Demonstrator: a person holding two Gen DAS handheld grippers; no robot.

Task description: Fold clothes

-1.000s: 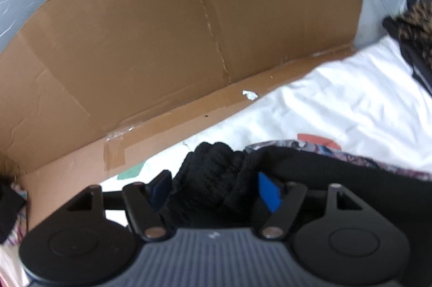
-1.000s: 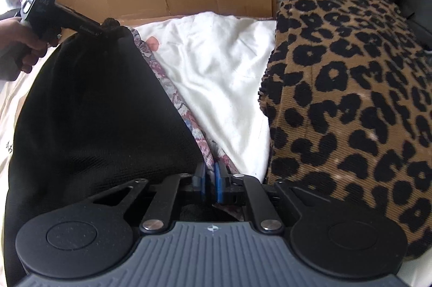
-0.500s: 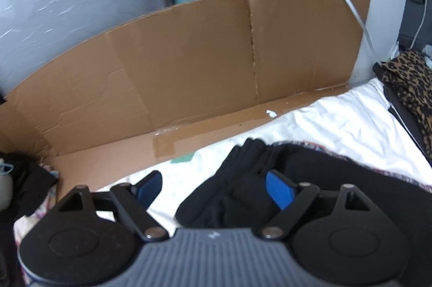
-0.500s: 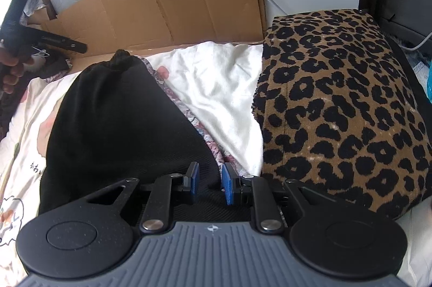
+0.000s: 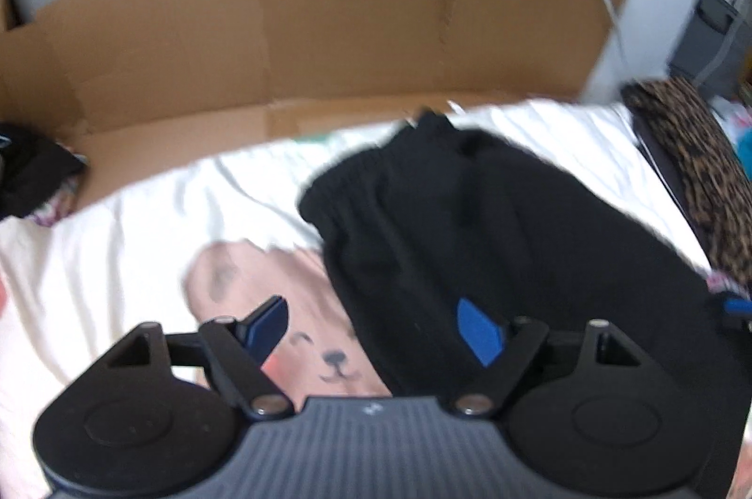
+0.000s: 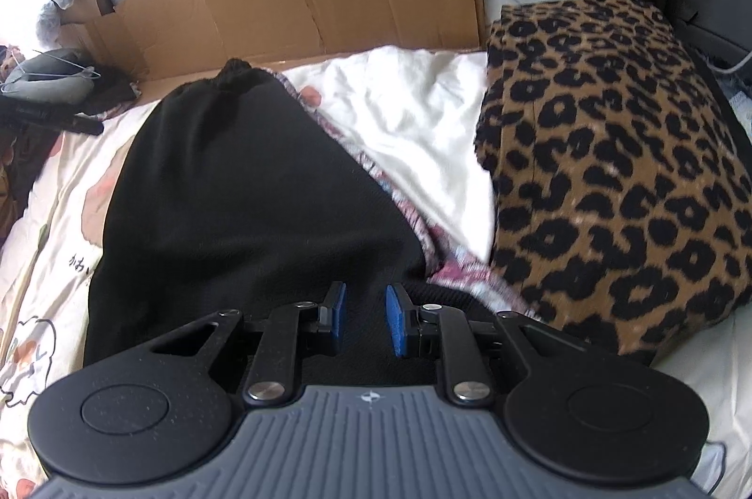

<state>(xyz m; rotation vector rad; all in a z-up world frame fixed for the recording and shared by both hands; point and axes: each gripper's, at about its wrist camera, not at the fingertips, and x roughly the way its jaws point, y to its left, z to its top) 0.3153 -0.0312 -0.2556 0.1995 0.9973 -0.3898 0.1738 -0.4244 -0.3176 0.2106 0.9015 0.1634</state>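
Note:
A black garment (image 5: 470, 217) lies flat on the bed, its gathered end towards the cardboard. My left gripper (image 5: 371, 311) hovers above its near left edge. Its jaws stand wide and are closing, gripping nothing; below them are the garment's edge and a bear print on the sheet. In the right wrist view the same black garment (image 6: 244, 193) stretches away from my right gripper (image 6: 364, 290). That gripper's blue pads (image 6: 394, 320) stand a small gap apart just above the cloth's near end, pressing on nothing. A patterned cloth (image 6: 413, 226) peeks out under the garment's right edge.
A folded leopard-print piece (image 6: 611, 170) lies to the right on the white sheet (image 6: 399, 113). Flattened cardboard (image 5: 329, 19) stands along the bed's far side. Dark clothes (image 5: 28, 170) are piled at the far left, beside a grey bundle with a wire hanger (image 6: 47, 81).
My left gripper let go of the garment's bunched end and pulled back and up. My right gripper, shut on the near edge a second ago, has opened a little and risen slightly.

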